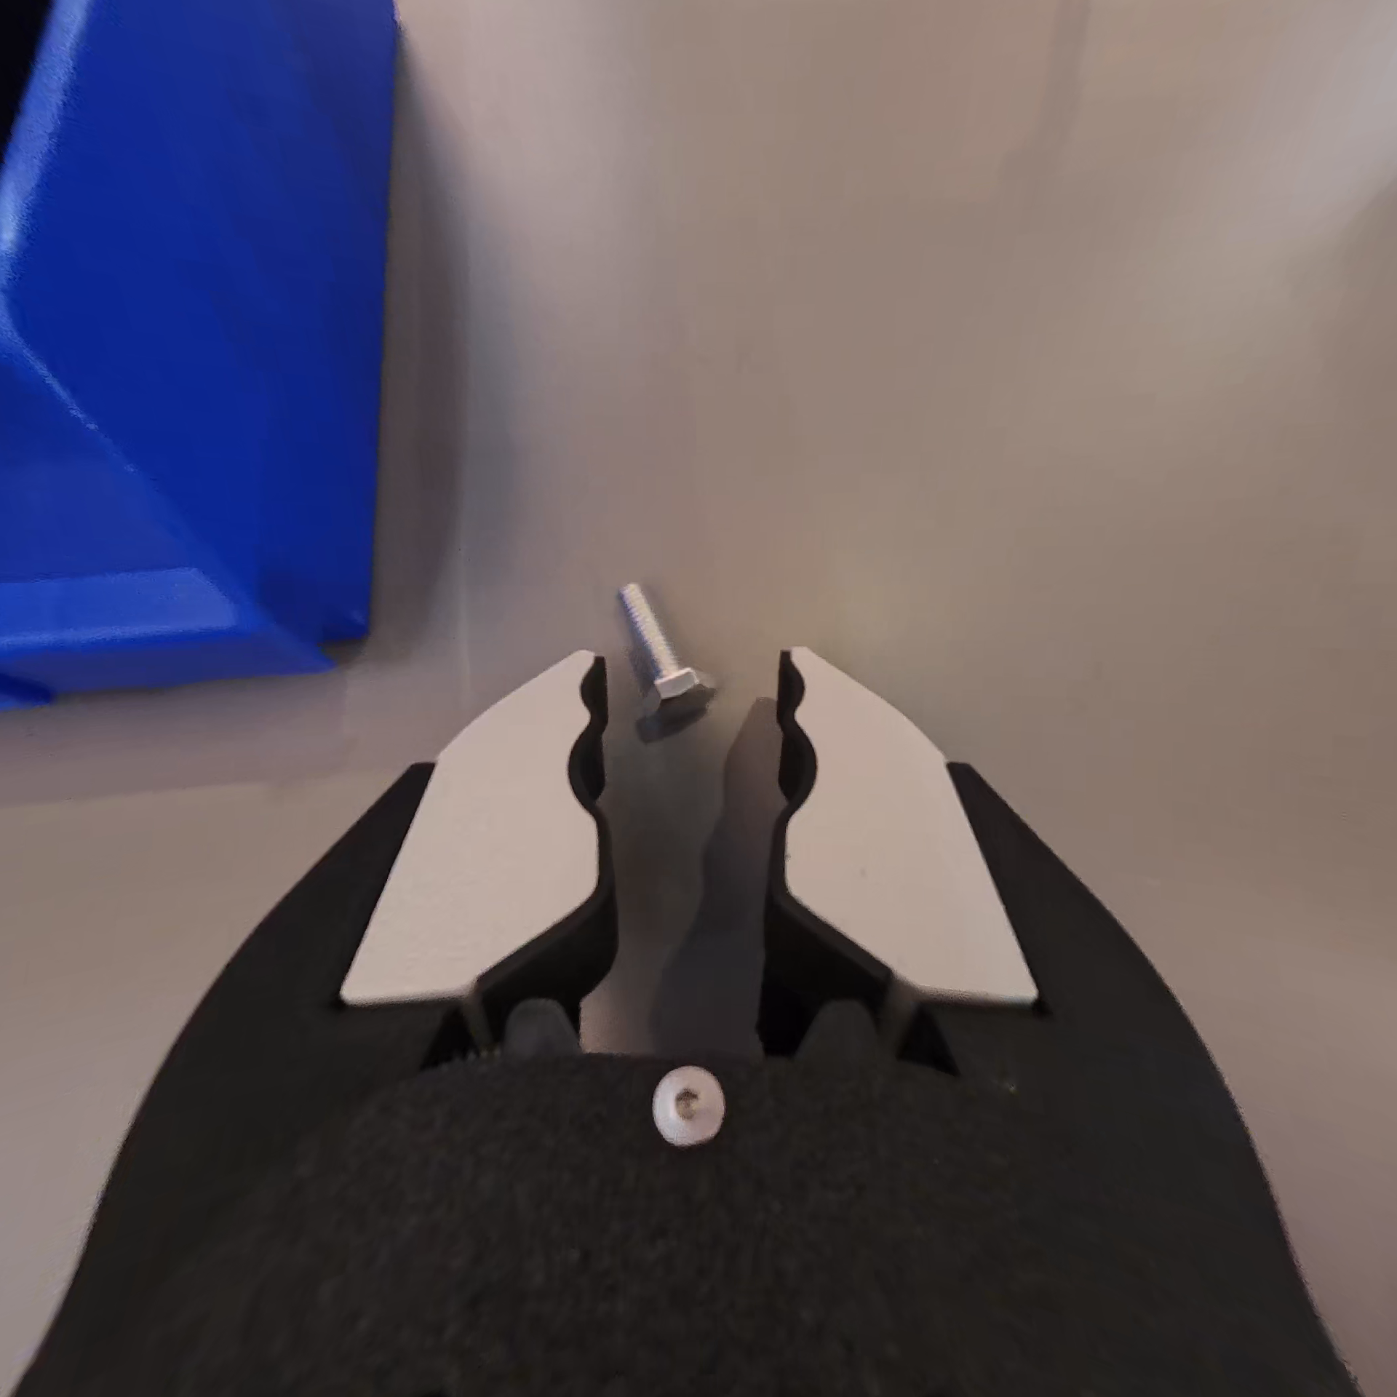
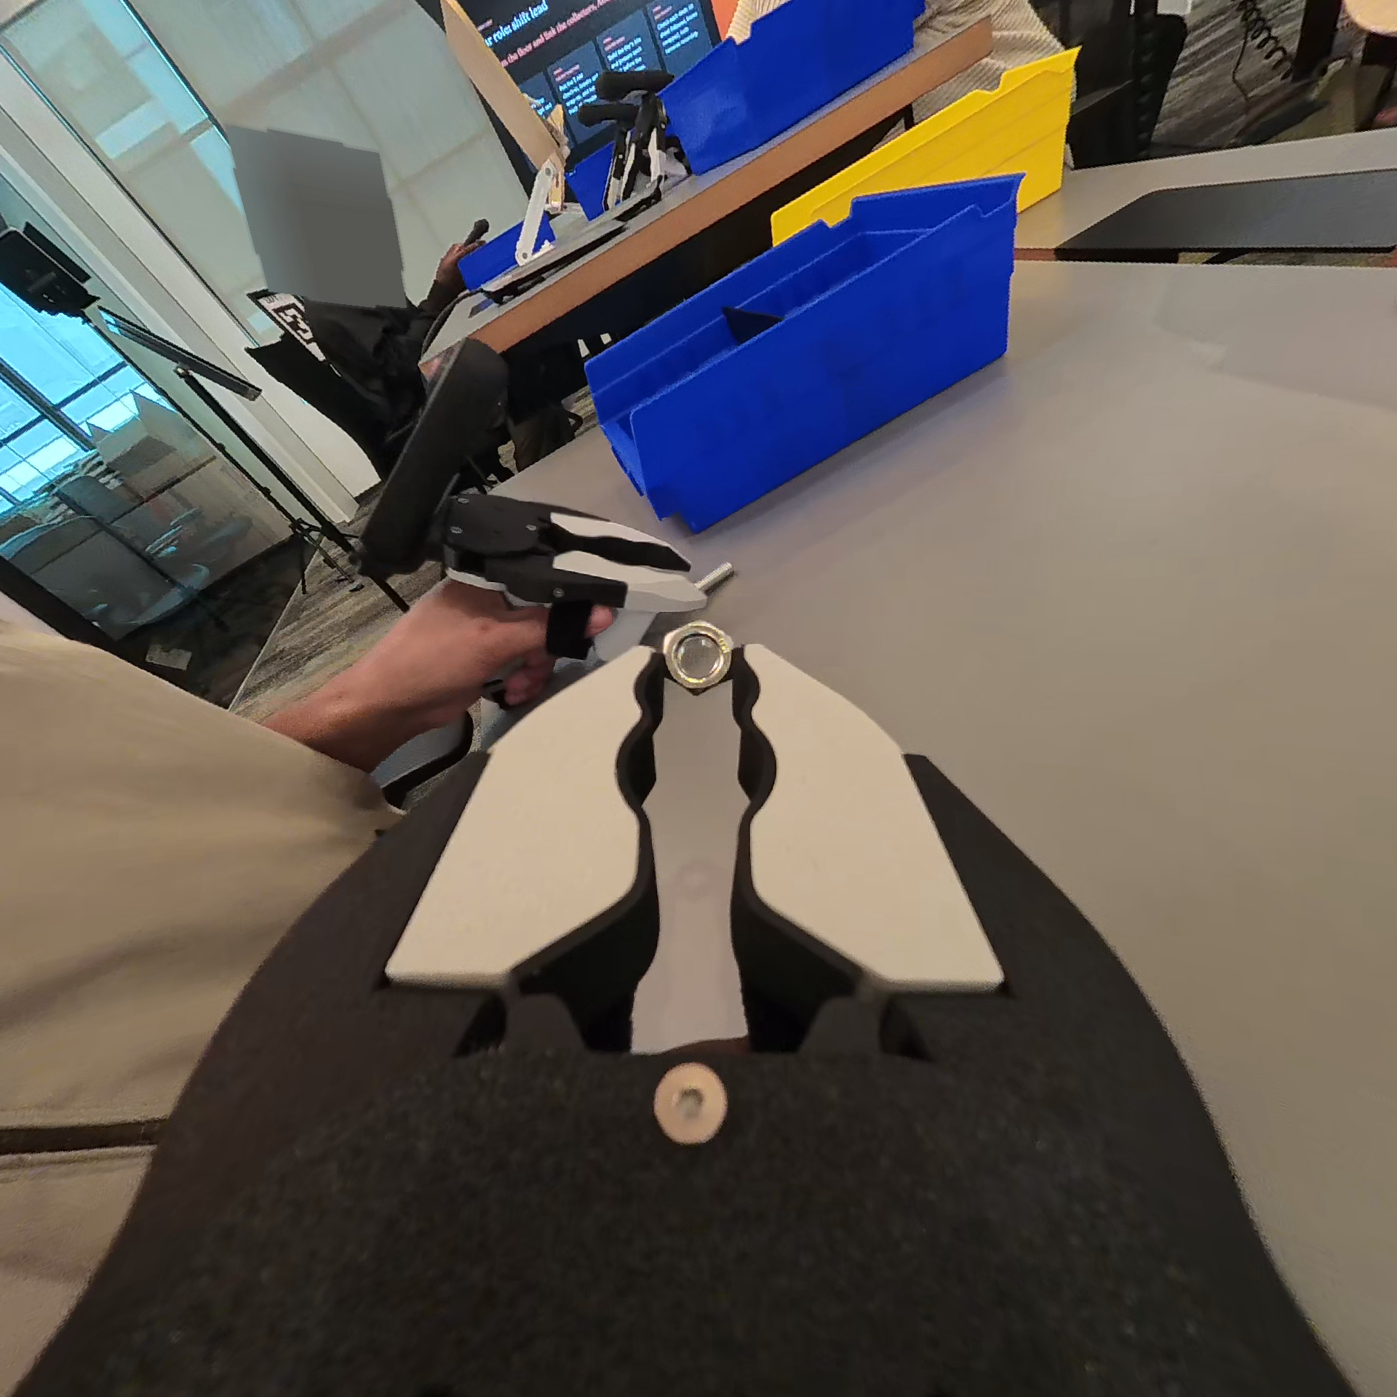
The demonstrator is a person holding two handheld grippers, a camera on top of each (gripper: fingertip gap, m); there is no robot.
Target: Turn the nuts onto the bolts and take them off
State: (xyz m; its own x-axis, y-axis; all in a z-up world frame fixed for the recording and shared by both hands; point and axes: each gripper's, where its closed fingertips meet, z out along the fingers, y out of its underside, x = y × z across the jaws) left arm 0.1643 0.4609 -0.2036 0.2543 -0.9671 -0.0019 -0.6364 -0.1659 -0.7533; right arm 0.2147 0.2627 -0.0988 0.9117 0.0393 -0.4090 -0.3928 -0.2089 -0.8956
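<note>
Status: nothing threaded yet, as far as I can judge. Nut and bolt are apart.

My right gripper (image 2: 699,665) is clamped on the nut (image 2: 697,656). It sits right at the fingertips, centre of the right wrist view, bore facing the camera. That half of the pick-up looks done.

The bolt (image 1: 659,659) lies loose on the grey table (image 1: 983,453), centre of the left wrist view, hex head toward me, threaded end pointing up-frame. My left gripper (image 1: 692,673) has its jaws spread, nothing held. The bolt head sits between the fingertips, nearer the left one, and I can't confirm contact.

Pose: in the right wrist view my left gripper (image 2: 680,582) shows mid-left, held low over the table, fingers pointing right, my hand (image 2: 484,658) on the grip. The bolt tip (image 2: 718,572) pokes out past its nose.

Blue bin (image 1: 189,340) fills the upper left of the left view, well clear of the bolt.

Left to do: grab the bolt, line it up with the nut, spin on, spin off.
</note>
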